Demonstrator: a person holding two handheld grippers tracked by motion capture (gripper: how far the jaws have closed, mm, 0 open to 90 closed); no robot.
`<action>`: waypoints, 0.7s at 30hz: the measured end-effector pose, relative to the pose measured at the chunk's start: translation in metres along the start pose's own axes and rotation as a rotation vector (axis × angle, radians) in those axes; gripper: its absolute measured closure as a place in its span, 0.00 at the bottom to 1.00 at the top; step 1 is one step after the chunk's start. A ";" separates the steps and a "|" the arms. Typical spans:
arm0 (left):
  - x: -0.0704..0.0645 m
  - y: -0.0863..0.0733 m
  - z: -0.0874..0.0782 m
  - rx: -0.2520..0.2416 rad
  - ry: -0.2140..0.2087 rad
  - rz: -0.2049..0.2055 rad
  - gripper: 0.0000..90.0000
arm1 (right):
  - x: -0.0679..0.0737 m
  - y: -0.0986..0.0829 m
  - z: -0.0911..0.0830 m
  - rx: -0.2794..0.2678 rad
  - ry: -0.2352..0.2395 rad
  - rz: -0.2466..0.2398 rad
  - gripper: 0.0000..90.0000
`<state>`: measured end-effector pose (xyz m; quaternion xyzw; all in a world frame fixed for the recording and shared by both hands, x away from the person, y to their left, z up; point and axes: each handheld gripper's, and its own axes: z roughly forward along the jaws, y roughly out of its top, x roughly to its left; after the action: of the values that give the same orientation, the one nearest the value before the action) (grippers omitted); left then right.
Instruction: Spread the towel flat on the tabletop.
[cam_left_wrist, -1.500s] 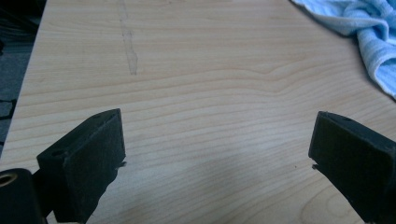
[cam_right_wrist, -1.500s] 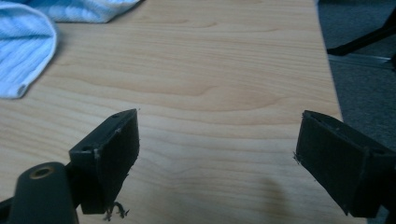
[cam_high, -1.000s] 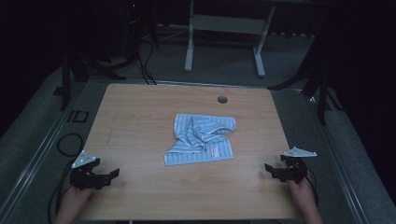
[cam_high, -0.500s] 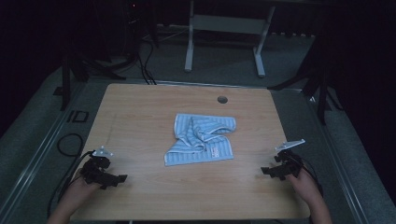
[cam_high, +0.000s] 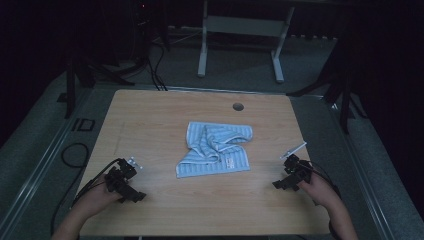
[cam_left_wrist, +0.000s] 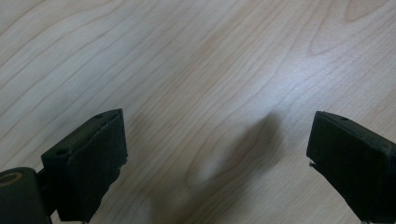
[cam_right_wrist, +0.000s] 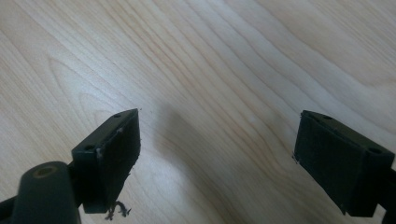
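A crumpled blue-and-white striped towel (cam_high: 216, 148) lies at the middle of the wooden table (cam_high: 150, 115). My left gripper (cam_high: 134, 195) sits near the front left of the table, well left of the towel, tipped down toward the wood. In the left gripper view, my left gripper (cam_left_wrist: 217, 163) has its jaws wide apart over bare wood. My right gripper (cam_high: 281, 184) is near the front right, right of the towel. The right gripper view shows my right gripper (cam_right_wrist: 217, 158) open, nothing between its jaws.
A round hole (cam_high: 238, 106) is set in the table near its far edge. Beyond the table stands a white metal frame (cam_high: 240, 30) on the grey floor. A black cable (cam_high: 75, 152) loops on the floor at the left.
Both hands have lifted and tipped their grippers nose-down toward the table. The left gripper has shifted right and forward, the right one slightly toward the towel. The towel has not moved.
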<state>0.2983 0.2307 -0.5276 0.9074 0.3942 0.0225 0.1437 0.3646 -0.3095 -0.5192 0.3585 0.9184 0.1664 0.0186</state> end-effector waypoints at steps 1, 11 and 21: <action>0.000 0.000 0.000 0.000 0.000 0.000 0.05 | 0.000 0.000 0.000 0.000 0.000 0.000 0.16; -0.009 0.026 0.007 0.072 -0.035 0.055 0.05 | 0.007 0.026 0.010 0.096 0.015 -0.072 0.15; -0.018 0.063 0.010 0.048 -0.040 0.108 0.08 | 0.014 0.048 0.017 0.099 0.006 -0.095 0.15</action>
<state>0.3321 0.1744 -0.5184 0.9309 0.3419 0.0027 0.1285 0.3880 -0.2624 -0.5188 0.3146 0.9415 0.1207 0.0059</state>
